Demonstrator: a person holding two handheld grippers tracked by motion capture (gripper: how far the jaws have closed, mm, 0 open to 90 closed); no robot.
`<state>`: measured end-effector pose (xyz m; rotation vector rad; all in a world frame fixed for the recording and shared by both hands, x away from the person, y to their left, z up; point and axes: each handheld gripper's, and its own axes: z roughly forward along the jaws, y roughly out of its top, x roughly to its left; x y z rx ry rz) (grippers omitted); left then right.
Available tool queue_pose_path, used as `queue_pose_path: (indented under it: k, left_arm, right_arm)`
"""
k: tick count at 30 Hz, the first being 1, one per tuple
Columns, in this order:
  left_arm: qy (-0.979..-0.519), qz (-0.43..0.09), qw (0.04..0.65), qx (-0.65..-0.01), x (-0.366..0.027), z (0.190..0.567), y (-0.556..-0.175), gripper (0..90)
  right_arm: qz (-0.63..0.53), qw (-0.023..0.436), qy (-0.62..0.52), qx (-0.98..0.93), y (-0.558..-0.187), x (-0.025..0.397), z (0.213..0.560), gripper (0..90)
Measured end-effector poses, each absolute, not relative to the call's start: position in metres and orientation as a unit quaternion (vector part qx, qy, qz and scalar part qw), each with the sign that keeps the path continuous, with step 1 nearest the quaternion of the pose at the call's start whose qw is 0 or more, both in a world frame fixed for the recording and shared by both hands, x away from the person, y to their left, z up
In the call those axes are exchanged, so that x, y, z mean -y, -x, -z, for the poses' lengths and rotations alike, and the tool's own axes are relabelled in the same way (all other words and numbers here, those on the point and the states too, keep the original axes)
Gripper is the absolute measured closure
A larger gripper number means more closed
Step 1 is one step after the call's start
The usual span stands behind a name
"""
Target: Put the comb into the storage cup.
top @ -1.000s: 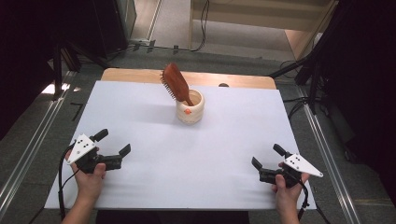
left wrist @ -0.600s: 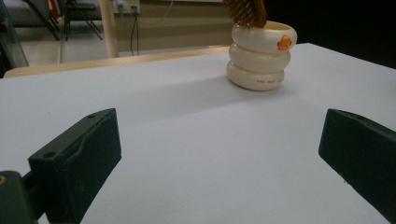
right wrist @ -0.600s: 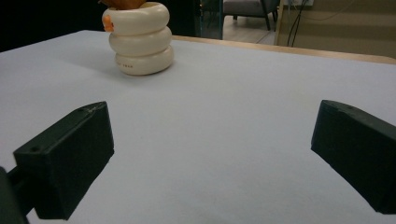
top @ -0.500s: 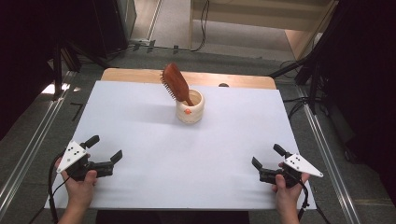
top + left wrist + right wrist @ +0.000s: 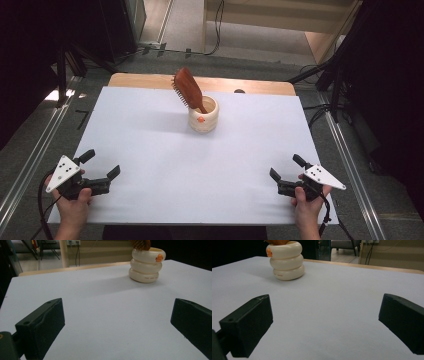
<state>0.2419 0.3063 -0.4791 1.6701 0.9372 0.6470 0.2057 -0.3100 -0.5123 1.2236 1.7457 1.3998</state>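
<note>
A cream cup (image 5: pixel 203 115), shaped like three stacked rings with a small orange mark on its upper ring, stands upright on the white counter (image 5: pixel 150 150), toward the far edge and about midway across. A brown hairbrush (image 5: pixel 187 89) sits in the cup handle-down; its head rises above the rim and leans to the cup's left and away from the person, bristles facing down-left. Nothing else can be seen inside the cup.

The left tongs (image 5: pixel 101 165) are well apart from the cup, at the near left of it by the counter's near left corner, held in a hand (image 5: pixel 74 207). They are released, jaws spread wide with nothing between them. In the left gripper view the cup (image 5: pixel 147 264) stands far ahead, right of centre, with the brush bristles (image 5: pixel 140 244) just above its rim.

The right tongs (image 5: pixel 286 167) are also well apart from the cup, at its near right close to the counter's near edge, released and empty. In the right gripper view the cup (image 5: pixel 286 260) stands far ahead on the left.
</note>
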Motion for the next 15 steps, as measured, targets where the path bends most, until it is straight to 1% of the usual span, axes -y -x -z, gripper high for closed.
queue_pose_path:
  k: [7,15]
  left_arm:
    - [-0.695,-0.275,0.530,-0.402,-0.3162,0.4794,-0.2393,0.0]
    - [-0.697,-0.268,0.531,-0.401,-0.3140,0.4852,-0.2403,0.0]
  right_arm:
    - [-0.524,0.292,-0.460,-0.655,-0.2059,0.3099,0.5125,0.0]
    - [-0.523,0.292,-0.461,-0.655,-0.2064,0.3098,0.5128,0.0]
